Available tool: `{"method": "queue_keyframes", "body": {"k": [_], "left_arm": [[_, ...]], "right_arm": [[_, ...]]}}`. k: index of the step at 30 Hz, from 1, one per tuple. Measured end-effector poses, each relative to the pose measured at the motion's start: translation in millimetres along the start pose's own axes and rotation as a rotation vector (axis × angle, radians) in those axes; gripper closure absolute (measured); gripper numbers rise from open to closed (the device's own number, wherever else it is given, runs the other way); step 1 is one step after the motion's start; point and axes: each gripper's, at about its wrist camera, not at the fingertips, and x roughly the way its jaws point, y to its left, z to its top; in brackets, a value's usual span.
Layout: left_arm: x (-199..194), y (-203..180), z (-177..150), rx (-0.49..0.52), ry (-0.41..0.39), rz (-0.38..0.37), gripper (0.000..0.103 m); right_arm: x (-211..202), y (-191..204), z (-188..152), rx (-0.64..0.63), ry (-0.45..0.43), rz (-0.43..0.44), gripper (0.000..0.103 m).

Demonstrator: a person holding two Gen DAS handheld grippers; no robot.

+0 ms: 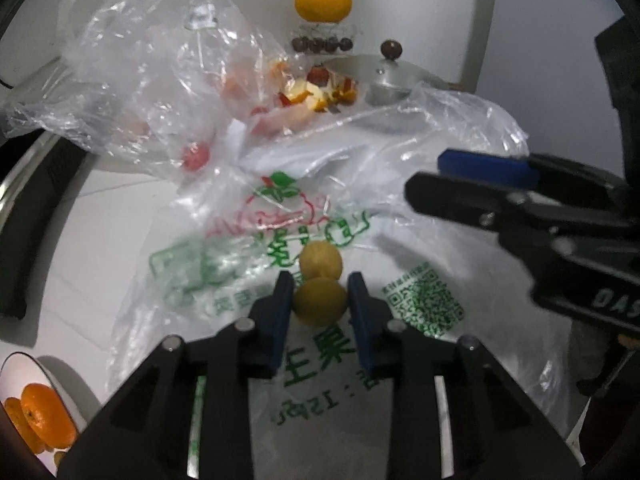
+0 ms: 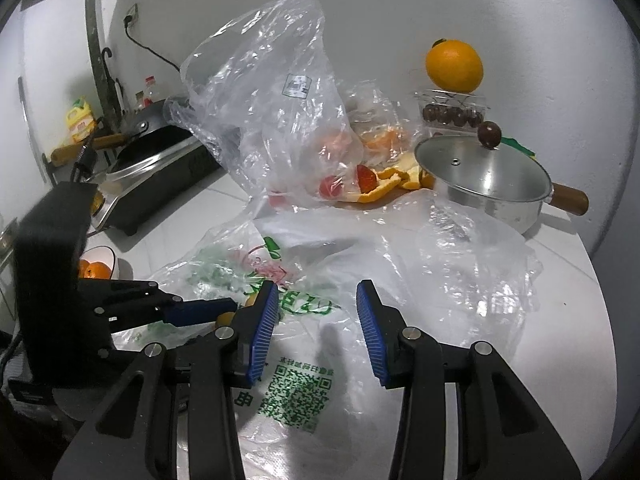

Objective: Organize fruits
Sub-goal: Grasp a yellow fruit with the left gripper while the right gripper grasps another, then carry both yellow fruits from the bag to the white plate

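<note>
Left tongs [image 1: 320, 300] closed on a small yellow fruit [image 1: 319, 301] — both blue pads press its sides. The fruit lies on a printed white plastic bag [image 1: 420, 308] spread over the white bench [image 1: 80, 240]. A second small yellow fruit [image 1: 321, 260] touches it on the far side, also on the bag.

Right tongs [image 2: 318, 332] open, jaws parted above the same bag, nothing between the pads; they hover just beside the left tongs.

Behind the bag: a crumpled clear plastic bag [image 2: 272, 92] holding red and orange pieces, with orange peel [image 2: 388, 184] beside it. A lidded metal pot [image 2: 484, 176] with a wooden handle stands at the far right. Beyond it, a large orange [image 2: 454, 66] sits atop a clear box of dark round fruits [image 2: 450, 114].

Near left edge — a bowl [image 1: 24, 364] holding oranges [image 1: 44, 420].
</note>
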Motion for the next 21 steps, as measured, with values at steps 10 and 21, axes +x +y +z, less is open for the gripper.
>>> {"method": "queue_keyframes", "body": {"k": [10,21], "left_arm": [[-42,27,1,-0.036,-0.096,0.005,0.074],[-64,48,-3,-0.048,-0.158,0.010,0.074]], "right_arm": [[23,23,2,-0.034,0.054,0.016,0.060],[53,48,-1,-0.065,0.138,0.018,0.060]]}}
